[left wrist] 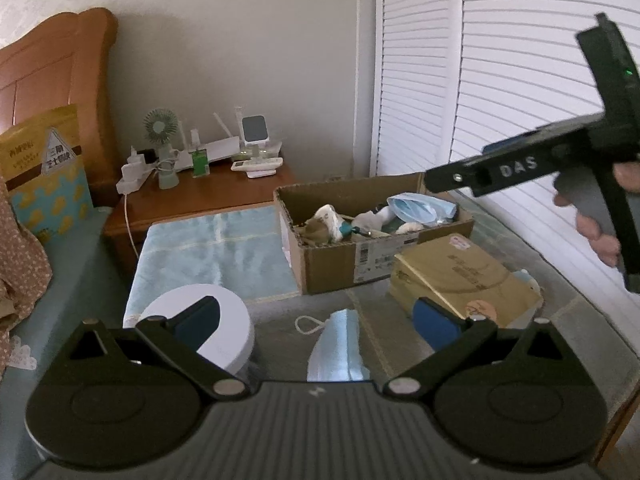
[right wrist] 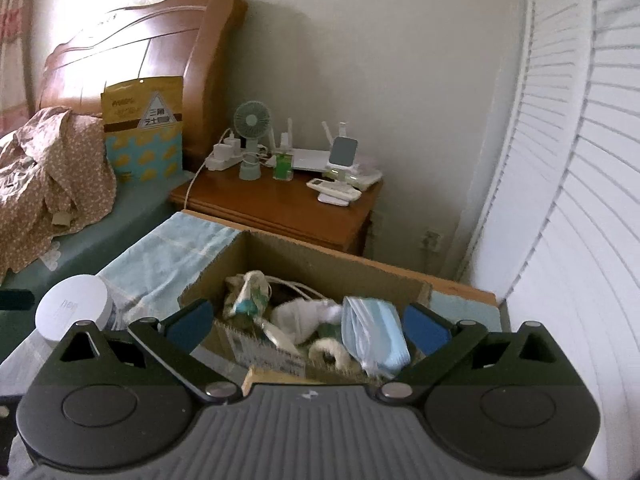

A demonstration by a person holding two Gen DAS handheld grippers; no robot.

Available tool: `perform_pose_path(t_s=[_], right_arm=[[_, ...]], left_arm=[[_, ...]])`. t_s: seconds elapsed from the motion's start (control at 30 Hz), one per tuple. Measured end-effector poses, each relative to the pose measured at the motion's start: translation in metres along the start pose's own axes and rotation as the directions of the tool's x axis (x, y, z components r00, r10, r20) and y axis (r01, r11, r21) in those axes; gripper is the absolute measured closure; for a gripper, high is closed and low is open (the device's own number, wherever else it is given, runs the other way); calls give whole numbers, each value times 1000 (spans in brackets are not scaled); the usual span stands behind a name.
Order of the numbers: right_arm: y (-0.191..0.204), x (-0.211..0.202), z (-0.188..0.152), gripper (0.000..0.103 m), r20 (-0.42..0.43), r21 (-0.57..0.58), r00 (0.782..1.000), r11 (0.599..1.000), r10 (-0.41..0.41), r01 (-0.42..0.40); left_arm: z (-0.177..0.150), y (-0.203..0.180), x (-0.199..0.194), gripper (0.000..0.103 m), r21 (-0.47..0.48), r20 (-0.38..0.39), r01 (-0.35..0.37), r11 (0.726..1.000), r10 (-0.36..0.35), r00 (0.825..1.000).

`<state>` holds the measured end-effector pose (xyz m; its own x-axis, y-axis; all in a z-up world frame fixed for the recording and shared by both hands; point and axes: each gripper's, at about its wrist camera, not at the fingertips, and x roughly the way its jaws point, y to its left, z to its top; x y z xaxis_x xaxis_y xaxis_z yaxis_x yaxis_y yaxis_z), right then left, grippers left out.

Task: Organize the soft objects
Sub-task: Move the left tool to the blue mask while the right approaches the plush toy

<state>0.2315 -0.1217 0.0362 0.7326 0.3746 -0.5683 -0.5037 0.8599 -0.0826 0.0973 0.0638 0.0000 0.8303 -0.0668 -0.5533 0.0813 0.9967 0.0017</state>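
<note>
An open cardboard box [left wrist: 344, 260] sits on the bed and holds several soft items, among them a blue face mask [left wrist: 420, 206]. It also shows in the right wrist view [right wrist: 320, 264], with the mask [right wrist: 376, 336] at its right end. A second blue face mask [left wrist: 338, 344] lies on the bed between my left gripper's fingers. My left gripper [left wrist: 316, 320] is open and empty just above it. My right gripper [right wrist: 308, 324] is open and empty over the box; its body shows in the left wrist view [left wrist: 520, 164].
A white round container [left wrist: 216, 320] stands at the left, on a light blue towel [left wrist: 212, 248]. A tan carton [left wrist: 460, 280] lies to the right of the box. A wooden nightstand [right wrist: 288, 204] with a fan and chargers stands behind. Floral cloth [right wrist: 48, 176] lies on the bed.
</note>
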Motion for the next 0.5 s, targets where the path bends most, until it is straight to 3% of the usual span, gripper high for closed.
perform_pose_path(t_s=[0.37,0.5], right_arm=[[-8,-42,-44,0,-5,68,995,993,-95,95],[-19,-52,-67,0,-36,112,984,977,-176,179]], left_arm=[[-6,-13,2,1,13,-26,22,1000,-21,999],[-8,-17,4,1,14,-36,35,999,-35,999]])
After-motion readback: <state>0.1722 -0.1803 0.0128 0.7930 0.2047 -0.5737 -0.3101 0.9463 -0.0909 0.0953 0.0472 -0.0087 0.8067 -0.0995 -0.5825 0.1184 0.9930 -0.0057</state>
